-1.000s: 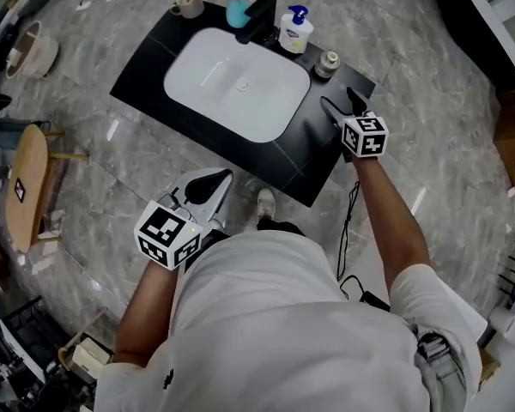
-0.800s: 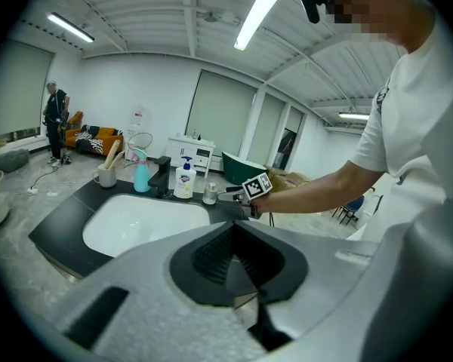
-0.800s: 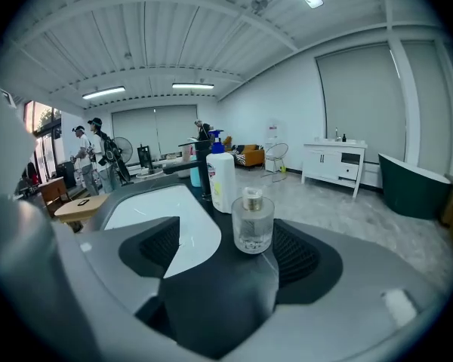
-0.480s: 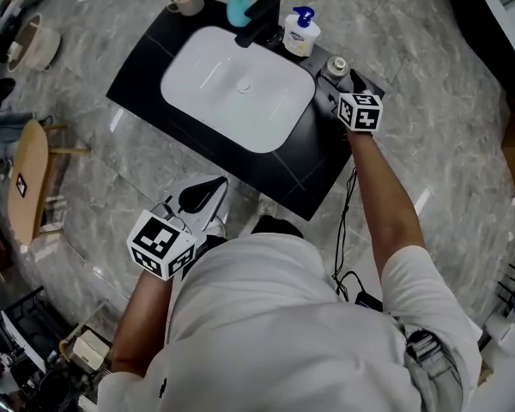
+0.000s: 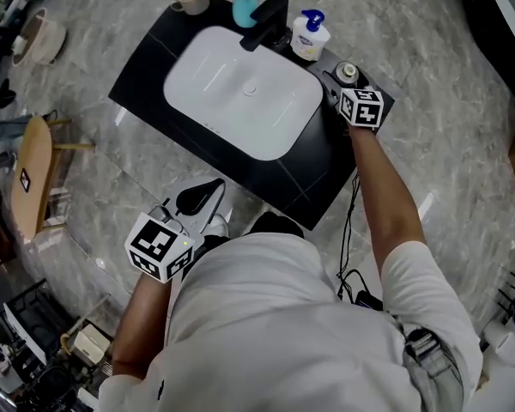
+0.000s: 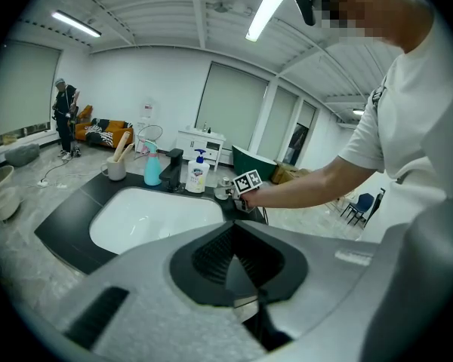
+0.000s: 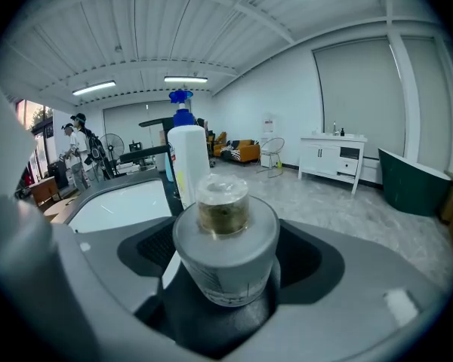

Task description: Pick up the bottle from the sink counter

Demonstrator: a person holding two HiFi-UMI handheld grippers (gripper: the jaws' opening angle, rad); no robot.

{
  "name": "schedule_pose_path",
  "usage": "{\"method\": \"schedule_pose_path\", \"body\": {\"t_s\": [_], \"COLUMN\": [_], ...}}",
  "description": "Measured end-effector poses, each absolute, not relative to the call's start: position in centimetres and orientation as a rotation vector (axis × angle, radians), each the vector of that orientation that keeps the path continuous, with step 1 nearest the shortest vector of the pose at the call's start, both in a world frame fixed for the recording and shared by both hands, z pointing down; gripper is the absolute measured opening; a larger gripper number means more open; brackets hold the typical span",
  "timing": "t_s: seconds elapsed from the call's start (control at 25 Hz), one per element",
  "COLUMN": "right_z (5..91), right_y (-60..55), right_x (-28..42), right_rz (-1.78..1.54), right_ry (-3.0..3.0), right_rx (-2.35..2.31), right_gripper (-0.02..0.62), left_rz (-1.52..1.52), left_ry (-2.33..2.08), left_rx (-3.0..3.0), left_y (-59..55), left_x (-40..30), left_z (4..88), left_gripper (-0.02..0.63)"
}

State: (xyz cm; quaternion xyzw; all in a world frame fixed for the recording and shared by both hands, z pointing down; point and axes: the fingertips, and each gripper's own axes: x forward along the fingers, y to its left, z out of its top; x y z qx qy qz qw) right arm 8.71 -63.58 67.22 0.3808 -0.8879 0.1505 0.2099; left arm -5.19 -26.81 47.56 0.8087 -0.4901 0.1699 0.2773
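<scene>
The bottle is a small grey jar with a clear cap, standing at the back right corner of the black sink counter. My right gripper has reached it. In the right gripper view the bottle stands upright between the wide jaws of the right gripper, with dark gaps at both sides, so the pads do not press on it. My left gripper hangs low in front of the counter, jaws together and holding nothing; in the left gripper view the left gripper points at the sink.
Along the counter's back edge stand a white pump soap bottle, a black faucet, a teal spray bottle and a cup of brushes. The white basin fills the counter's middle. A wooden stool stands at the left.
My right gripper has moved away from me across the counter's right end to the grey bottle, which now stands between its jaws. The left gripper has barely shifted.
</scene>
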Motion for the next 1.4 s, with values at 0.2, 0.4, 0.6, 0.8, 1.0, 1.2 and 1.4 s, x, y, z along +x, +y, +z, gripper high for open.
{"method": "schedule_pose_path", "body": {"t_s": [0.2,0.4,0.6,0.8,1.0,1.2,1.4], "right_z": [68.0,68.5,68.6,68.6,68.5,68.7,68.4], "right_y": [-64.4,-64.9,-64.8,-64.8,-64.8,-64.8,-64.4], "right_x": [8.1,7.6,7.5,7.5,7.5,7.5,7.6], "right_rz": [0.399,0.34,0.338,0.335,0.325,0.313,0.292], "right_ry": [-2.453,-2.4,-2.386,-2.385,-2.387,-2.388,-2.383], "right_rx": [1.071,1.056,1.05,1.044,1.037,1.014,0.992], "right_gripper": [0.413,0.4,0.385,0.354,0.337,0.337,0.341], "left_rz": [0.465,0.464,0.454,0.455,0.456,0.455,0.458], "left_ry": [-1.319,-1.333,-1.353,-1.358,-1.359,-1.364,-1.362], "left_rx": [2.156,2.141,2.129,2.125,2.13,2.13,2.136], "left_y": [-27.2,-27.5,-27.6,-27.6,-27.6,-27.3,-26.8], "left_x": [-5.5,-5.9,-6.2,-6.2,-6.3,-6.5,-6.8], "left_z": [48.0,48.1,48.1,48.2,48.0,48.1,48.0], "left_gripper": [0.006,0.006,0.006,0.006,0.006,0.006,0.006]}}
